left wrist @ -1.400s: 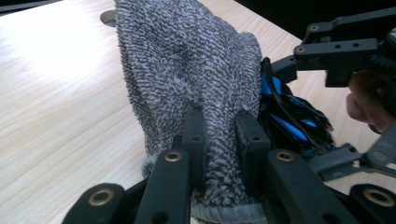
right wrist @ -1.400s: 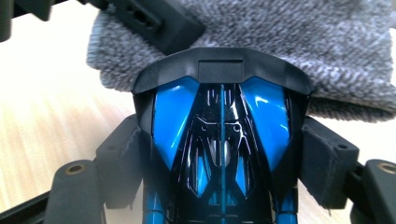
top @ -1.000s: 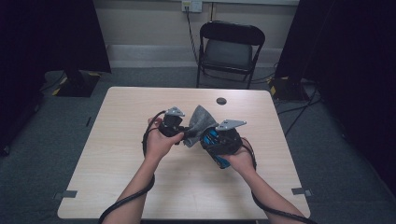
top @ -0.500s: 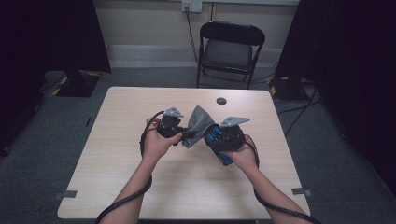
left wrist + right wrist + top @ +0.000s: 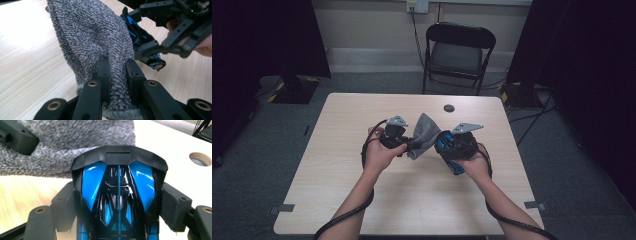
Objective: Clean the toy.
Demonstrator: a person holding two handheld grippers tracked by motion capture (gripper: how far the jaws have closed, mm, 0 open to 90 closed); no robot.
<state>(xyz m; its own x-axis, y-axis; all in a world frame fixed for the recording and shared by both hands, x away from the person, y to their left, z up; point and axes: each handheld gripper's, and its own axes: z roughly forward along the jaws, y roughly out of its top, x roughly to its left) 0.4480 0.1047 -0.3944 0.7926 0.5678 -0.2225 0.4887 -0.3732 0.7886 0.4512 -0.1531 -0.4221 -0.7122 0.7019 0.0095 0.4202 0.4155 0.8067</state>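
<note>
High view: the left gripper (image 5: 404,145) clamps the grey knitted cloth (image 5: 424,135) tight. The right gripper (image 5: 451,146), jaws wide, grips the glossy blue-and-black toy car (image 5: 118,195), nose pointing into the cloth, both above the table (image 5: 337,165).

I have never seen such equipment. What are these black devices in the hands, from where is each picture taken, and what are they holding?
A person stands at a wooden table and holds a hand-operated tool with two jaws in each hand. No robot arm is involved. The wide picture comes from a fixed camera above the table. The two close pictures come from small cameras riding on the tools, looking along their black jaws.

The left gripper is shut on a grey knitted cloth, pinching its edge. The right gripper is clamped around a blue and black toy car, seen from above. Cloth and car are lifted above the table, close together. The table also has a small round hole.
</note>
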